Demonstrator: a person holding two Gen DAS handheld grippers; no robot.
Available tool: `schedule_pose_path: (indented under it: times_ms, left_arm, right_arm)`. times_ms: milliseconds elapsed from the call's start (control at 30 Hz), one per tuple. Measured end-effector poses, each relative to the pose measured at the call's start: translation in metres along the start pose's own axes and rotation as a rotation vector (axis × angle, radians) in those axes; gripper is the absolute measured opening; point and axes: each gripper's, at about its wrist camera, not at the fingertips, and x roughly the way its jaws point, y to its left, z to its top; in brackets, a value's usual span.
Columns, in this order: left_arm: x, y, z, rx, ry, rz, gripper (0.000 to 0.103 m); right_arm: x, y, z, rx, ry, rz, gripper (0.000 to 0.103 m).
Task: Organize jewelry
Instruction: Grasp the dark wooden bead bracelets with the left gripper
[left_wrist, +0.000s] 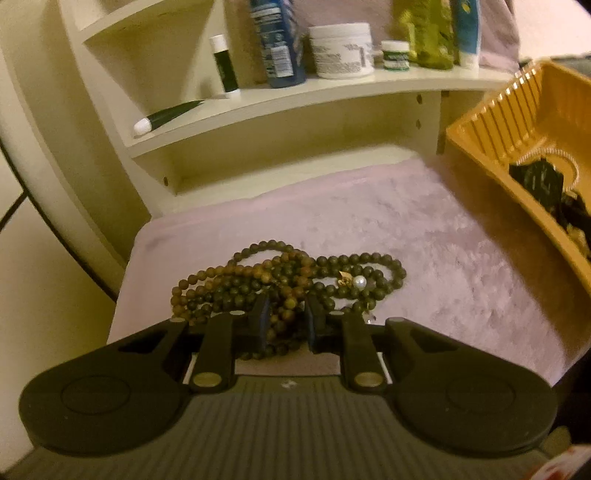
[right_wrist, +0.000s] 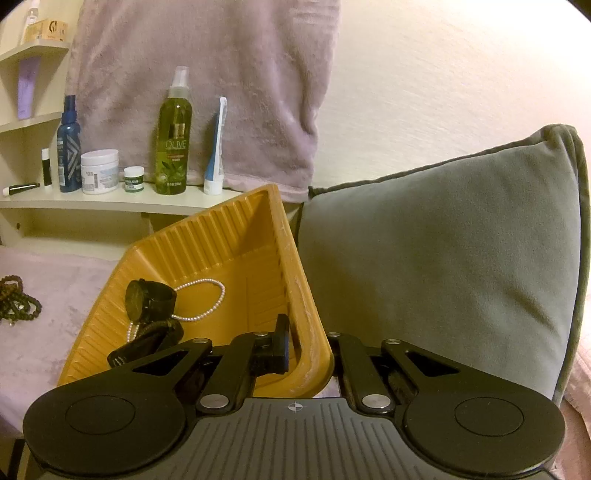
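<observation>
A heap of brown and dark green bead necklaces (left_wrist: 280, 280) lies on the lilac plush cloth (left_wrist: 443, 258), with a small pearl (left_wrist: 359, 282) among them. My left gripper (left_wrist: 286, 314) is shut on a bunch of the beads. My right gripper (right_wrist: 303, 350) is shut on the near corner wall of the yellow ribbed tray (right_wrist: 229, 243), one finger inside (right_wrist: 281, 343), the other hidden outside. The tray is tilted and holds a black watch (right_wrist: 147, 299), a pearl strand (right_wrist: 207, 299) and another dark band (right_wrist: 147, 343). The tray also shows at the right of the left wrist view (left_wrist: 509, 122).
A cream shelf (left_wrist: 295, 92) behind holds bottles, jars and tubes, including an olive spray bottle (right_wrist: 173, 147). A grey cushion (right_wrist: 443, 251) stands right of the tray. A lilac towel (right_wrist: 207, 74) hangs on the wall. The bead heap also shows at far left (right_wrist: 16, 302).
</observation>
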Motion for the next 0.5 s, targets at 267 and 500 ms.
schedule_pose_path:
  times_ms: [267,500]
  left_arm:
    - [-0.013,0.01,0.0,-0.033,-0.007,-0.01,0.006]
    - [-0.036,0.023,0.013,-0.05,-0.061,-0.013,0.006]
  right_arm:
    - [0.0,0.0,0.0,0.0,-0.001,0.001,0.007]
    - [0.0,0.001,0.0,-0.002,-0.007,0.003,0.007]
